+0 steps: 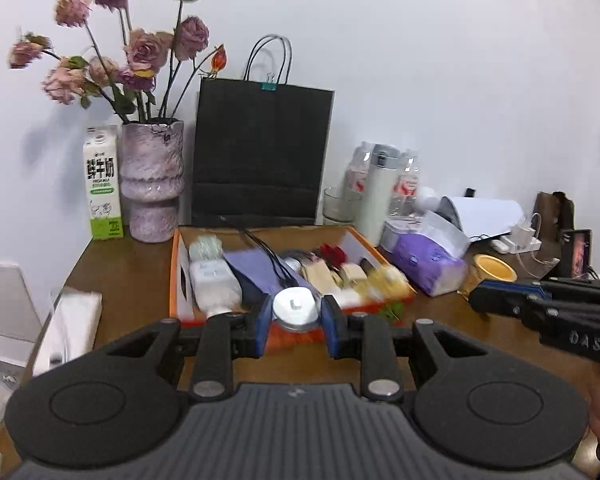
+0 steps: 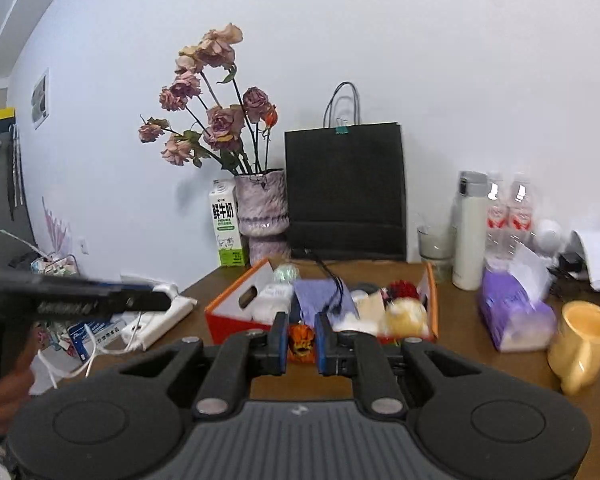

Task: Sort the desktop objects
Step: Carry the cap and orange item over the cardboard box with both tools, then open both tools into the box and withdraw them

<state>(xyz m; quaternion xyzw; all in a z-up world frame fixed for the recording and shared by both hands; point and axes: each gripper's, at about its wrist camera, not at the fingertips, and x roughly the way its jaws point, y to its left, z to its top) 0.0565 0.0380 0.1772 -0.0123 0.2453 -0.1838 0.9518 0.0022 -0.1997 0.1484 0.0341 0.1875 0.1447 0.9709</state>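
Holding both tools above the brown surface [image 1: 132,264], I note my left hand-held gripper [image 1: 296,314] pinching a white round lidded jar [image 1: 295,309] before the orange box [image 1: 175,280]. My right hand-held gripper [image 2: 302,342] is clamped on a small orange figure [image 2: 301,340], near the box front.

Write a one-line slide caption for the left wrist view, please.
Left gripper holds a white-lidded jar before the orange box.

Black ribbed grippers, blue-padded fingers [image 1: 263,322], silver screws.
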